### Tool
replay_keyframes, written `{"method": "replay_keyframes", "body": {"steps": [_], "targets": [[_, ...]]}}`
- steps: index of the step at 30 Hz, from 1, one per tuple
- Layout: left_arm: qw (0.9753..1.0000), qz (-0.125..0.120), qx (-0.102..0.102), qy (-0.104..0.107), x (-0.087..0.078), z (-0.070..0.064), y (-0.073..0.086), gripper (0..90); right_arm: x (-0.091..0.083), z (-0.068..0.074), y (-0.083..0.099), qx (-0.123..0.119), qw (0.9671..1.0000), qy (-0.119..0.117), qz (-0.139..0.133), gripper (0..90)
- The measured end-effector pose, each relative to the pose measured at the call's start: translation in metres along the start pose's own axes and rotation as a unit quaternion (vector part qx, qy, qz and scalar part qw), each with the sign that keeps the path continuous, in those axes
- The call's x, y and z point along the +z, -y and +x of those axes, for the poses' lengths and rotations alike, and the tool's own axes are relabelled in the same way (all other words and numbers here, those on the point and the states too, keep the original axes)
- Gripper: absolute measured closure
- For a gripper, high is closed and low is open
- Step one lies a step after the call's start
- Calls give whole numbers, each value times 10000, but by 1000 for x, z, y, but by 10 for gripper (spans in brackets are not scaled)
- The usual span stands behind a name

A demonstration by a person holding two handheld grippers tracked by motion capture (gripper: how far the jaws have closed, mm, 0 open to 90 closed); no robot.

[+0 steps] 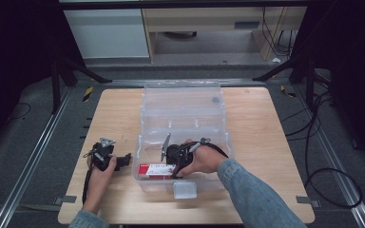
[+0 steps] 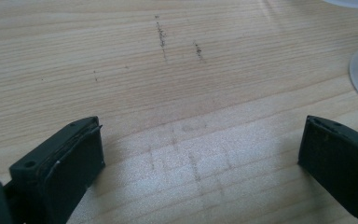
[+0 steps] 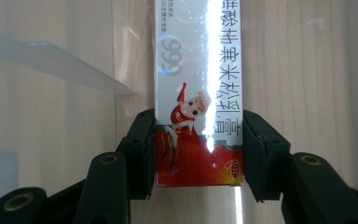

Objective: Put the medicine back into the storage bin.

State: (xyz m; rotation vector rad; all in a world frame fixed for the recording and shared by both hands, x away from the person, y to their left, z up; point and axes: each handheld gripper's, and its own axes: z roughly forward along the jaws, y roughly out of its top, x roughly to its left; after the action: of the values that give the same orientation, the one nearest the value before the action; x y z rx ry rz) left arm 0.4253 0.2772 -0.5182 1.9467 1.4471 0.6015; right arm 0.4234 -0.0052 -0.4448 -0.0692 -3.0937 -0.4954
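Right gripper (image 3: 198,149) jaws clamp red-and-white carton (image 3: 198,93) inside clear bin (image 1: 185,102), six o'clock end; release next; left gripper (image 2: 200,154) jaws open, idle

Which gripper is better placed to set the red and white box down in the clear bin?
The right gripper. Its jaws are shut on the red and white box, already inside the clear bin. The left gripper is open and sits on the table outside the bin.
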Motion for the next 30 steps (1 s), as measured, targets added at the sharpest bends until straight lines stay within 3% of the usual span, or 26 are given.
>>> {"method": "replay_keyframes", "body": {"steps": [30], "targets": [[10000,1,9,2,0,0,0,0,15,-1,1,53,9998,-96,157,507]]}}
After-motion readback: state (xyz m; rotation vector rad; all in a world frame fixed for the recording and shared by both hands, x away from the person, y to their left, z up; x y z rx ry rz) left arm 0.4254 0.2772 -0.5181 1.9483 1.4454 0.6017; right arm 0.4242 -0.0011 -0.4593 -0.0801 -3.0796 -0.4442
